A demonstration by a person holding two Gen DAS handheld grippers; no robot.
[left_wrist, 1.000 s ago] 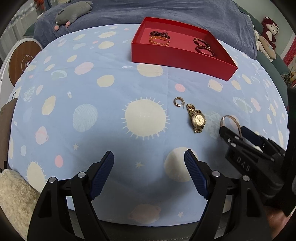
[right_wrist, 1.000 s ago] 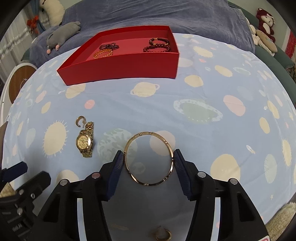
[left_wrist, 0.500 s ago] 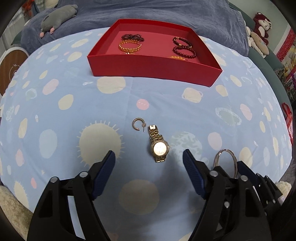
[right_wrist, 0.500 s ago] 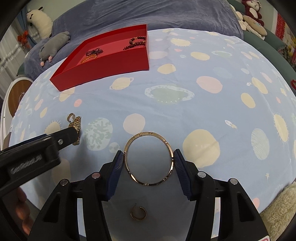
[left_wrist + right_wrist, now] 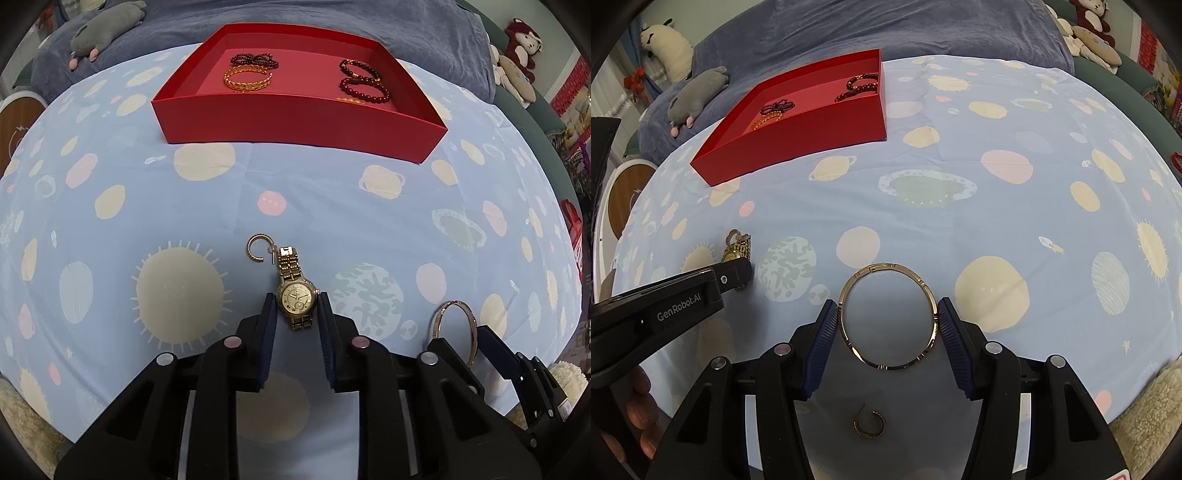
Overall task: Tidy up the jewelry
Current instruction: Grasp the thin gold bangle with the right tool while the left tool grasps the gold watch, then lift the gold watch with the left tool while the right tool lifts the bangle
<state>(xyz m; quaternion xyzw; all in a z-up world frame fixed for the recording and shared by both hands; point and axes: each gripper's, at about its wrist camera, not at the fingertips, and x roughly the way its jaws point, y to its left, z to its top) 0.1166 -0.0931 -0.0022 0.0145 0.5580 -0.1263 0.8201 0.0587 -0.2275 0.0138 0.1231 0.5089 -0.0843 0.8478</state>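
Watch first: a small gold wristwatch with a round pale dial and metal link band point(image 5: 295, 295) is lying flat on the blue planet-print sheet point(image 5: 110, 229) covering the bed, and my left gripper point(image 5: 295, 314) is pointing steeply down over it. My left jaws are closing, one blue pad on each side of the round case. The pads look just beside the case or barely touching it, and I am not yet seeing a firm squeeze. The band's long axis is running straight away from me, in line with the jaws, so they are meeting the watch across its narrow width.

A small gold open-hoop earring point(image 5: 258, 247) is lying just beyond the far end of the band, almost touching it.

My right gripper point(image 5: 888, 321) is gripping a thin gold bangle point(image 5: 888, 266) across its width, clear of the sheet, with a second gold hoop earring point(image 5: 870, 424) on the sheet beneath it.

The shallow red cardboard tray point(image 5: 295, 122) is sitting well beyond the watch, straight ahead of my left hand, holding bead bracelets and a gold cuff.
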